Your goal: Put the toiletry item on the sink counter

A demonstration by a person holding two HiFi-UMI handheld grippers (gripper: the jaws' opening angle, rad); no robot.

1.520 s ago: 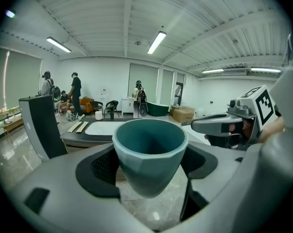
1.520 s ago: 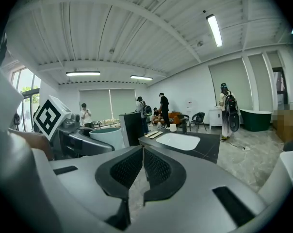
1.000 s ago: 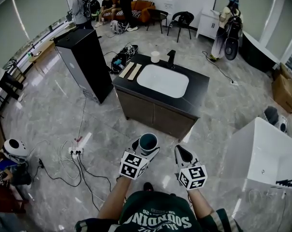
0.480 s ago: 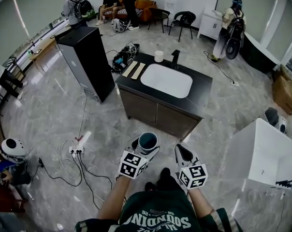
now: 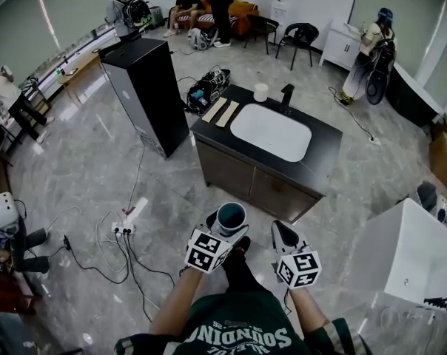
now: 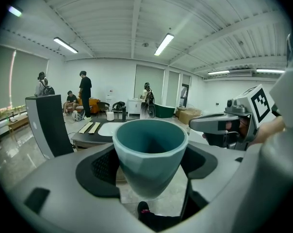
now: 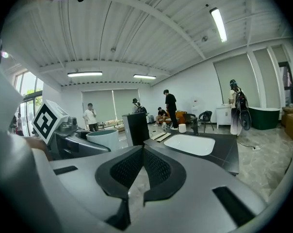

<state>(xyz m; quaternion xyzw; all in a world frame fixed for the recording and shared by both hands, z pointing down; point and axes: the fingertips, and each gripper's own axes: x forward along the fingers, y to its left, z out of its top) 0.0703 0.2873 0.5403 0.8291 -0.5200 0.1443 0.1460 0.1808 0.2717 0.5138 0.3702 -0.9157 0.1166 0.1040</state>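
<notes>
Upright, the faceted teal cup [image 6: 150, 140] sits clamped in the left tool [image 6: 151, 165]; right tool [image 7: 142, 171] closed, empty.

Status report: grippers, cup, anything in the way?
Left gripper shut on cup. Right gripper shut, empty. Cup not yet at sink counter ahead. Floor between shows no obstacle.

The only print that can be read is on the person's dark green shirt [image 5: 238, 337], just behind both tongs on the wearer's side. Large white capitals, upside down in the head view, spell "SOUNDIN", then one letter that cannot be made out. The line beneath is cut by the frame edge, and the small digits beside it are too tiny to read. The marker cube [image 5: 206, 251] on the left gripper [image 5: 229, 225] and the marker cube [image 5: 298, 268] on the right gripper [image 5: 280, 232] bear black-and-white square code patterns.
</notes>
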